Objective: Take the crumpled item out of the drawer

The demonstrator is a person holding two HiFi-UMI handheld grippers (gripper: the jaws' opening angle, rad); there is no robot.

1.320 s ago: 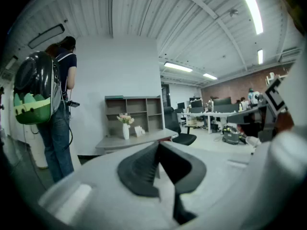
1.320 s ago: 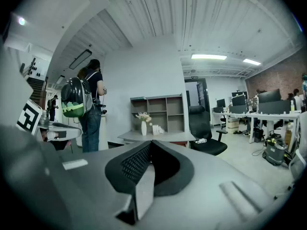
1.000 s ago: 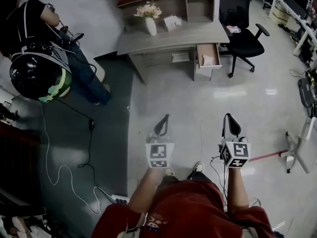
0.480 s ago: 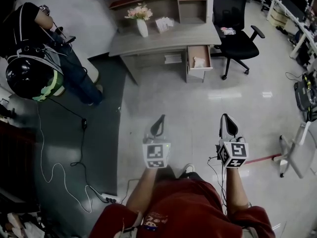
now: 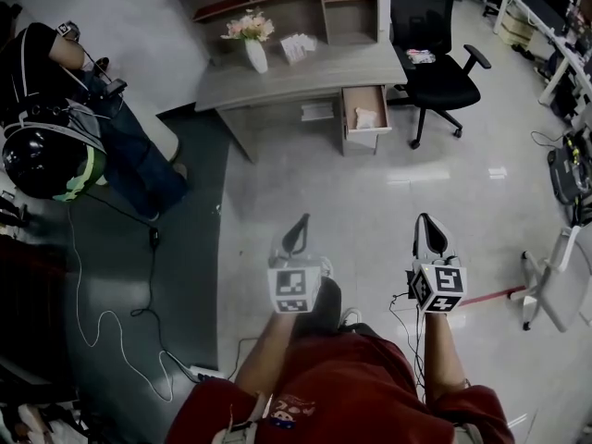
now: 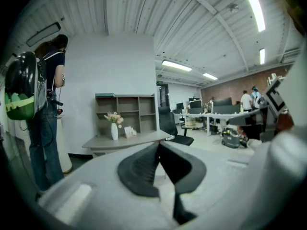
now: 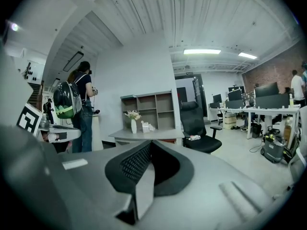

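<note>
Over the floor, well short of the desk (image 5: pixel 296 72), left gripper (image 5: pixel 307 220) and right gripper (image 5: pixel 426 220) both closed tight on nothing, crumpled item (image 5: pixel 367 117) lying in the open drawer (image 5: pixel 349 109) ahead.

no word, number or brand can be read anywhere. only square black-and-white marker patterns are seen on the cube (image 5: pixel 296 290) of the left gripper (image 5: pixel 304 221) and the cube (image 5: pixel 438 288) of the right gripper (image 5: pixel 426 220). an emblem (image 5: pixel 287 413) is glimpsed on the red shirt (image 5: pixel 356 382), too blurred to be read. a small green sign (image 6: pixel 159 82) is caught far off, too small to be made out.
</note>
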